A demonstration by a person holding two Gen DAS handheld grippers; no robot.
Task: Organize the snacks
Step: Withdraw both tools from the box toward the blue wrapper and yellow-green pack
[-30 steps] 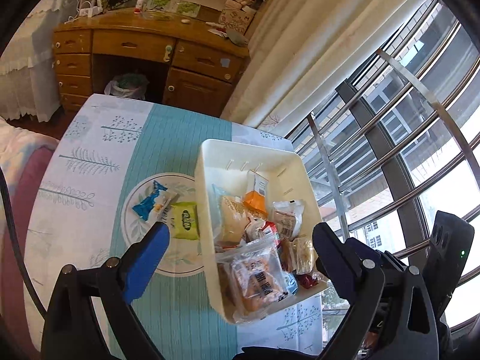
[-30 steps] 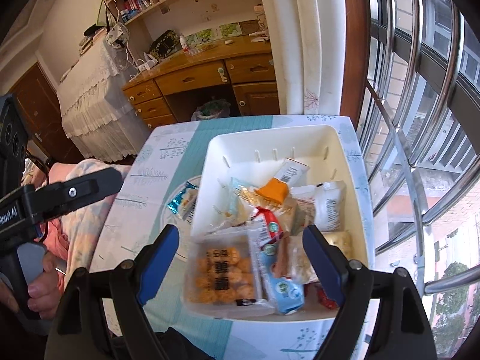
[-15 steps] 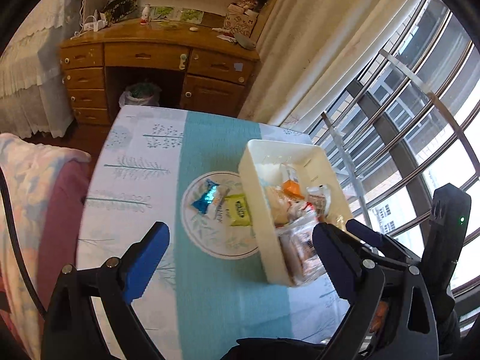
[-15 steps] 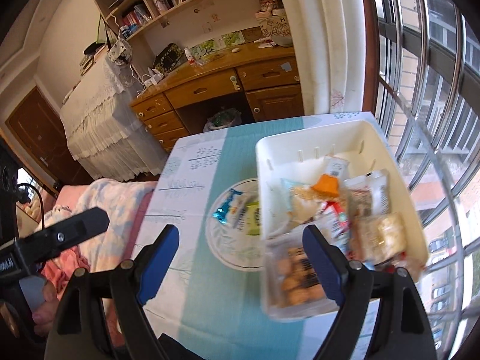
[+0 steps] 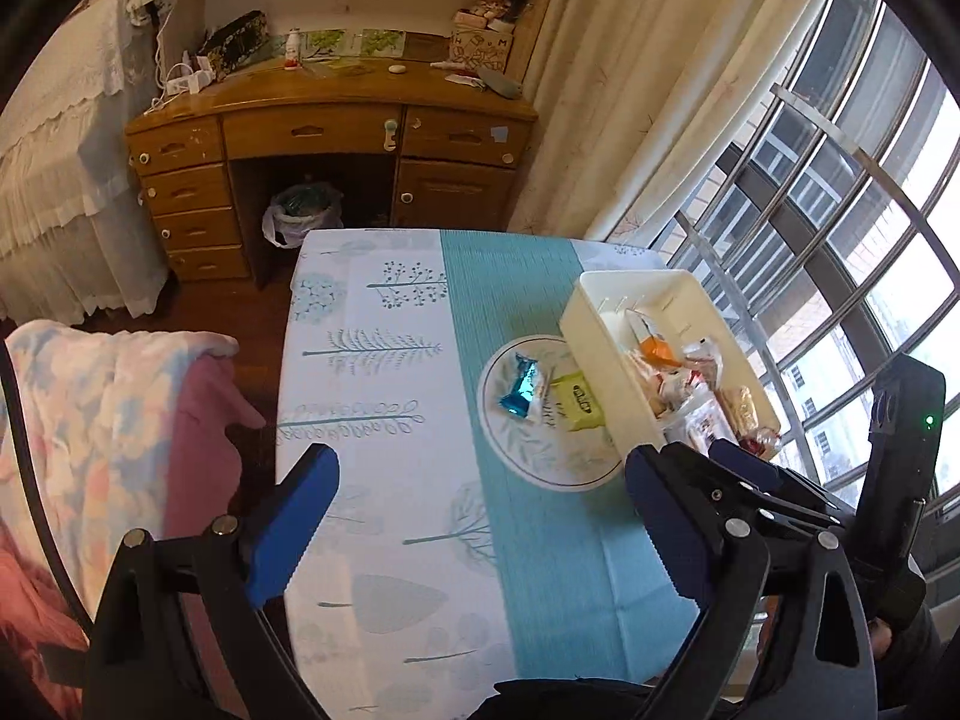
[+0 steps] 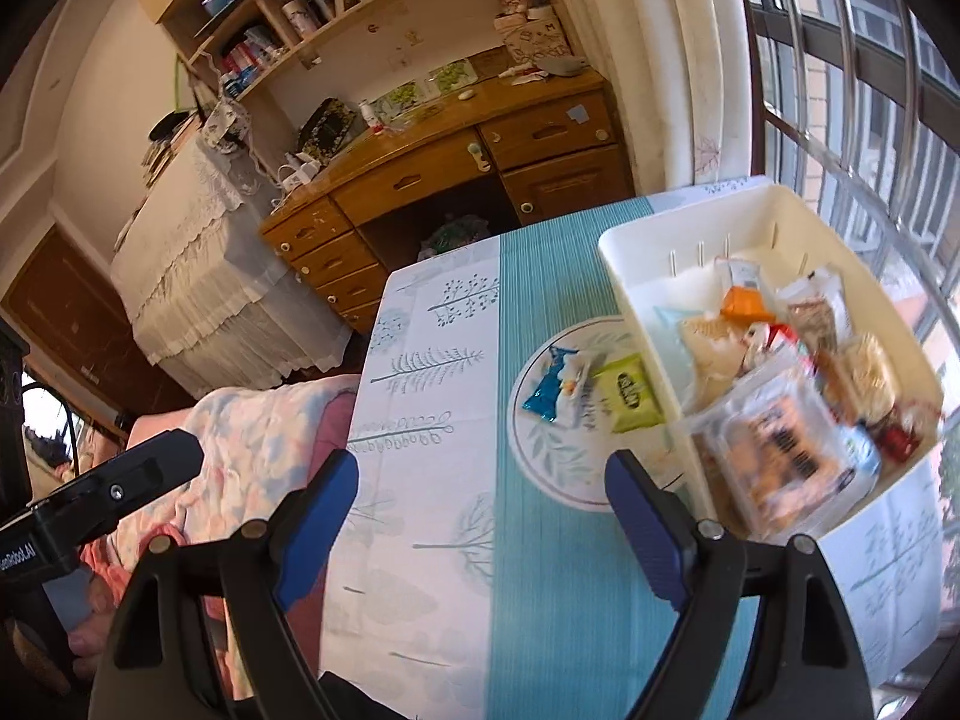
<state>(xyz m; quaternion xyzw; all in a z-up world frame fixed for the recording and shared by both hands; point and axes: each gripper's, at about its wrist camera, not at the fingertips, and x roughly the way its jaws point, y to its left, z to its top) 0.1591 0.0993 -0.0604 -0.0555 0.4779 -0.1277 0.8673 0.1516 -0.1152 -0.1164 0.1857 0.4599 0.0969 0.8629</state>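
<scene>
A cream plastic bin (image 5: 606, 354) (image 6: 636, 276) filled with several snack packets stands at the table's right side. Left of it, on a round printed mat (image 5: 540, 450) (image 6: 540, 450), lie a blue foil packet (image 5: 519, 387) (image 6: 543, 387), a white packet (image 6: 573, 390) and a yellow-green packet (image 5: 577, 400) (image 6: 627, 393). My left gripper (image 5: 480, 528) is open and empty, held above the near part of the table. My right gripper (image 6: 483, 522) is open and empty, also back from the snacks.
The table has a white and teal leaf-print cloth (image 5: 384, 420). A pink and floral blanket (image 5: 90, 420) lies to the left. A wooden desk (image 5: 324, 138) stands behind, with a bin bag (image 5: 303, 213) under it. Window bars (image 5: 810, 228) run along the right.
Both grippers have drawn back and to the left, away from the bin. The bin now sits far right in both views. Both stay open and empty.
</scene>
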